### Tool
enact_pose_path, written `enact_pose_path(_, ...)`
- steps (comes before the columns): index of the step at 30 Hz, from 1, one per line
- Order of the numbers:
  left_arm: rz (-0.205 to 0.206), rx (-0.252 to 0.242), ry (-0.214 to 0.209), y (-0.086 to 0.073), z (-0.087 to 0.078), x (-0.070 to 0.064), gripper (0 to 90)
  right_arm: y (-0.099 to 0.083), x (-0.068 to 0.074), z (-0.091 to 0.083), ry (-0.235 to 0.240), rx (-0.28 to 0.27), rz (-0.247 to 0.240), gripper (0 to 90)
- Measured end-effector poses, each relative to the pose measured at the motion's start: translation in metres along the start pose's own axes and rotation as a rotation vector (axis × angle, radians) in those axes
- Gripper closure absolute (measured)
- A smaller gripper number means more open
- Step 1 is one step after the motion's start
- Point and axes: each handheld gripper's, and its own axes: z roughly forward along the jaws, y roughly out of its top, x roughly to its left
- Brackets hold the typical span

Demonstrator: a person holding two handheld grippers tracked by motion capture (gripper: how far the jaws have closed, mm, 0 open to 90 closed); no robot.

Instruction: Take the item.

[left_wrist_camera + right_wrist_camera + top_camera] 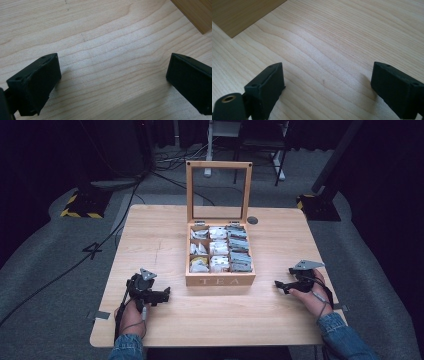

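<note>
A wooden tea box (pixel 220 280) marked TEA stands at the middle of the table with its glass-paned lid (pixel 218 191) raised upright. Its compartments hold white and grey tea bags (pixel 219 249). My left gripper (pixel 166 294) rests on the table left of the box, open, nothing between its jaws; a corner of the box (pixel 197 13) shows at the top right in the left gripper view. My right gripper (pixel 278 285) rests right of the box, open and empty; the box's side (pixel 242 12) shows at the top left in the right gripper view.
The light wooden table (pixel 160 235) has bare wood around the box. A small dark round disc (pixel 252 220) lies behind the box's right rear corner. Cables and stand bases (pixel 82 205) sit on the grey floor beyond the table.
</note>
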Motion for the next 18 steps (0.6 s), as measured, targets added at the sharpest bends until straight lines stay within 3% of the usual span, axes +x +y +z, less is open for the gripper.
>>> enact_pose_path(6,0.0,0.0,0.0,0.0,0.0,0.0,0.0,0.0,-0.0001,0.0,0.002,0.0,0.001,11.8)
enact_pose_path(11,0.0,0.0,0.0,0.0,0.0,0.0,0.0,0.0005,0.001,-0.0001,0.005,-0.011,0.0,18.1)
enact_pose_path(13,0.0,0.0,0.001,-0.0001,-0.0001,-0.0001,0.0,0.0007,0.0018,-0.0007,-0.006,-0.024,0.017,26.1)
enact_pose_path(15,-0.006,-0.001,0.004,-0.0003,-0.0002,-0.0007,0.0,0.0022,0.0029,-0.0011,-0.008,-0.021,0.046,27.6)
enact_pose_path(18,-0.01,-0.004,0.008,-0.0007,-0.0004,-0.0011,0.0,0.0066,0.0068,-0.0042,0.033,0.002,0.085,36.5)
